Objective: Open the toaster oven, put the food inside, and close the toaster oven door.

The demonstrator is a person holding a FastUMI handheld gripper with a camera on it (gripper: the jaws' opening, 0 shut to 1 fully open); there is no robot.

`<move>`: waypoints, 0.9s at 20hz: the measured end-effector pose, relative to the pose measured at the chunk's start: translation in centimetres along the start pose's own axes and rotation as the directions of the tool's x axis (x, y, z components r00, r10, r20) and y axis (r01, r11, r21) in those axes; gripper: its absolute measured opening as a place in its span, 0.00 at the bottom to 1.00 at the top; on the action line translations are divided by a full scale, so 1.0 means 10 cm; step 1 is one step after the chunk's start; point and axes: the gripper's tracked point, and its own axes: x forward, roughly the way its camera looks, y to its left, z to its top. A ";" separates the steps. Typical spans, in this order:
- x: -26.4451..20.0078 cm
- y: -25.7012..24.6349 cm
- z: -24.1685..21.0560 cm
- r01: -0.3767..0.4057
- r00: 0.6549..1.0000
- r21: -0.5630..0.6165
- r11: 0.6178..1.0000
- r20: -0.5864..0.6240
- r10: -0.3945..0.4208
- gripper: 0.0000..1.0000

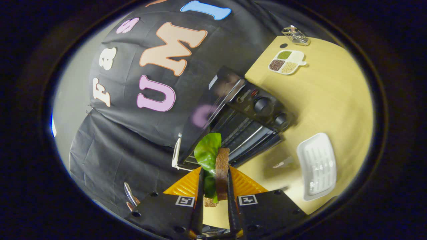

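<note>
Pale wood surface (333, 96), evenly lit, soft glare in spots. Black cloth wall (110, 160) hangs behind it, creased and sagging. Plain light grey wall (71, 96) beyond the cloth. On the surface's far part: divided white dish (287, 62) with grains, clear wire-like rack (295, 35) by the corner. Nearer: ribbed white tray (317, 166).

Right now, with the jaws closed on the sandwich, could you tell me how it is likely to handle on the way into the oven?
The sandwich looks light, and the bread stands stiff on edge. The lettuce sticks out loose, so it may flop or slip free. The gripper pinches it; squeezing harder would probably crush the bread.
</note>
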 end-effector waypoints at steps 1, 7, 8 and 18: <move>0.11 0.04 -0.04 -0.007 1.000 0.012 1.000 0.008 0.007 0.33; 0.71 0.05 -0.08 -0.042 0.992 0.075 0.996 0.122 0.032 0.33; 0.80 0.06 -0.08 -0.050 0.990 0.084 0.995 0.136 0.038 0.33; 1.38 -0.30 0.35 0.109 0.964 0.016 0.994 0.241 -0.109 0.33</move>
